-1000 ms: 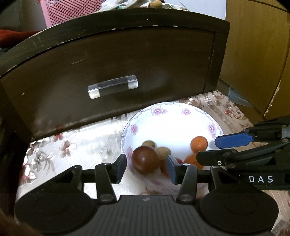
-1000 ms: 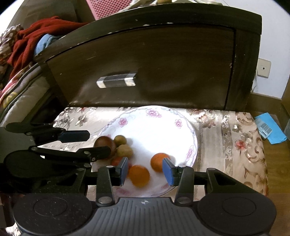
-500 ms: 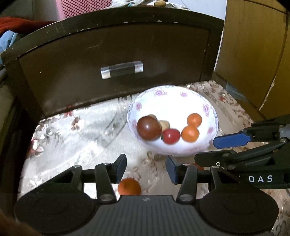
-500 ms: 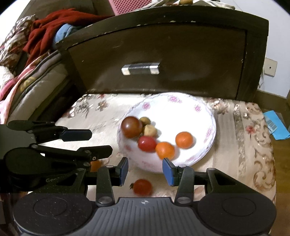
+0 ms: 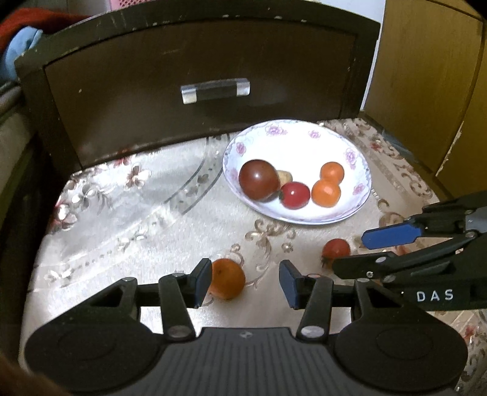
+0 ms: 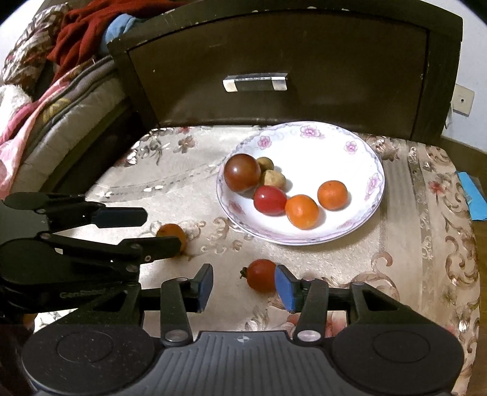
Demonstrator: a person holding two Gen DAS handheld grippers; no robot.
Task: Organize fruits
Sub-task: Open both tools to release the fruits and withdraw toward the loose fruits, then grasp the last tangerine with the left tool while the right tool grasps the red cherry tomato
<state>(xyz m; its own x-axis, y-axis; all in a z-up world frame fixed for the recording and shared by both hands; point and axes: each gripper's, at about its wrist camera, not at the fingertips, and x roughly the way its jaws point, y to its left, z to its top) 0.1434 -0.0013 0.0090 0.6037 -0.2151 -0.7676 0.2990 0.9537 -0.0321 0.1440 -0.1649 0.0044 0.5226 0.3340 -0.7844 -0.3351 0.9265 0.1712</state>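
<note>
On the floral plate: a dark red tomato, two small brown fruits, a red tomato and two oranges. In front of the plate, on the cloth: a loose orange against the inner pad of the wide-open left gripper, a loose small tomato beside the pad of the wide-open right gripper. Nothing gripped by either.

dark drawer front, floral cloth, wooden cabinet

Dark wooden drawer front, floral tablecloth, red garment.
</note>
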